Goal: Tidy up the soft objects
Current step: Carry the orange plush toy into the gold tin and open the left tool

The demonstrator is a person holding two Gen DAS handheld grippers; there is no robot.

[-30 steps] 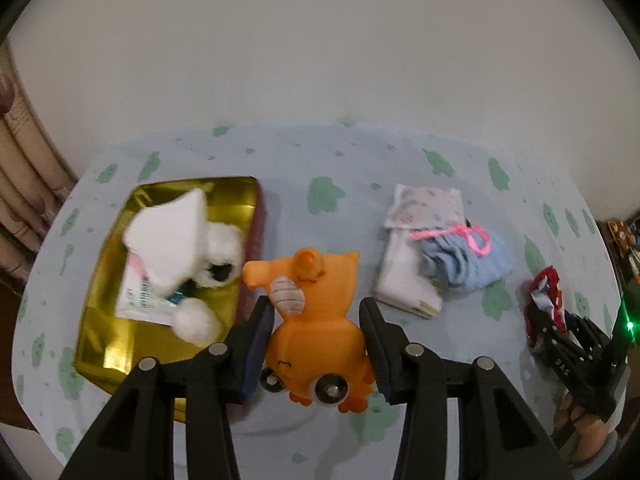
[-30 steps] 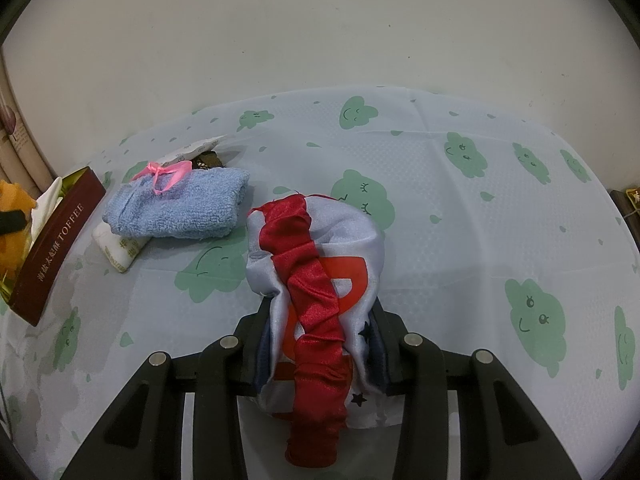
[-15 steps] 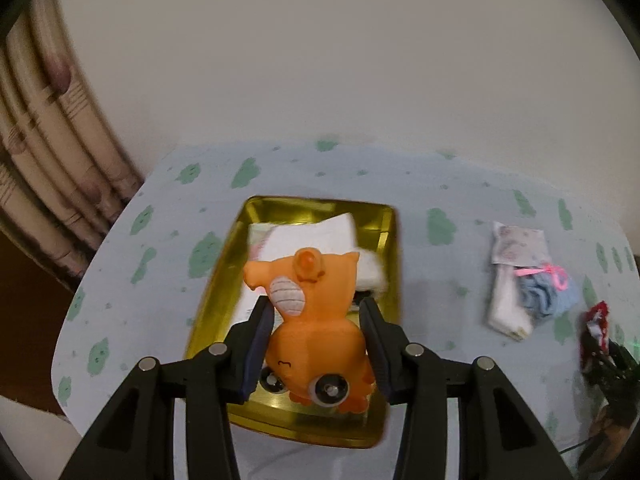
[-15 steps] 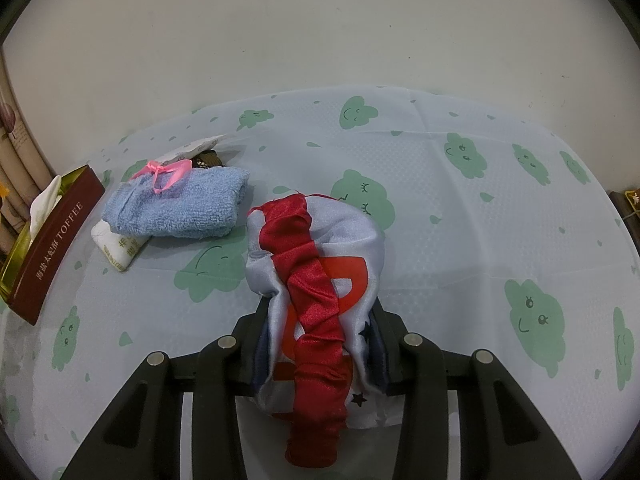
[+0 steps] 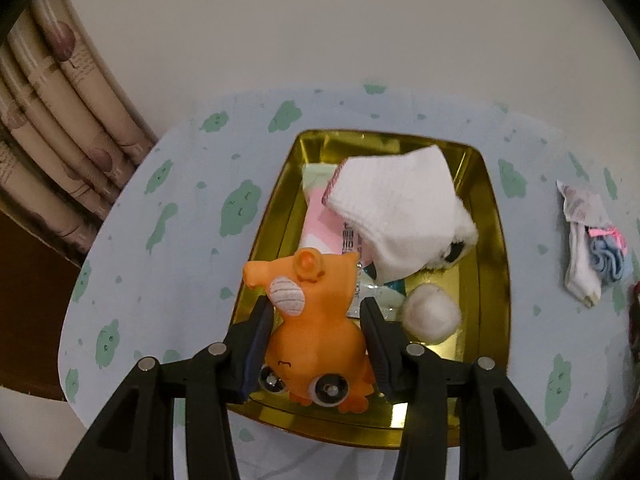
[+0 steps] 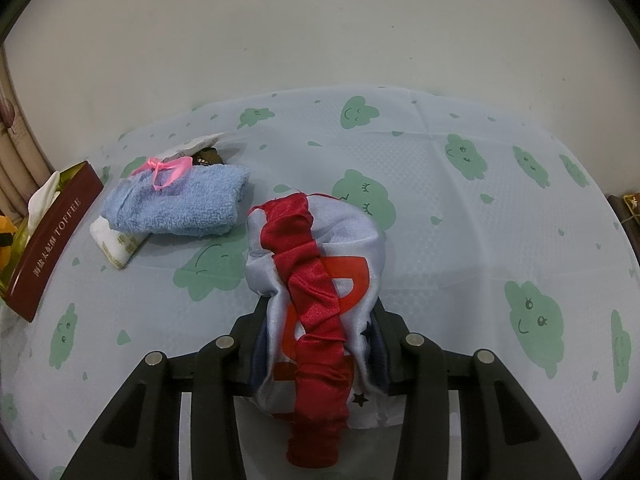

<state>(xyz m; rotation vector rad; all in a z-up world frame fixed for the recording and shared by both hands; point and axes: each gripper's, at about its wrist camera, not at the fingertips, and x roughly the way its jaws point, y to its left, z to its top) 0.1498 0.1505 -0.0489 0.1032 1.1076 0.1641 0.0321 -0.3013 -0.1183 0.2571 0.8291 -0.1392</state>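
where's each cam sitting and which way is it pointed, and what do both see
Left wrist: on the left gripper, looking steeply down at the gold tin; its jaws grip the orange plush toy.
Right wrist: on the right gripper, angled down across the cloud-print tablecloth; its jaws hold the red-and-white satin cloth.
Shared: the tin, the blue towel with pink bow, the toy.

Looks like someone's home: patterned curtain [image 5: 52, 128] by a plain wall [image 5: 320, 32], table [image 6: 460, 216] covered in a cute cloud-print tablecloth.
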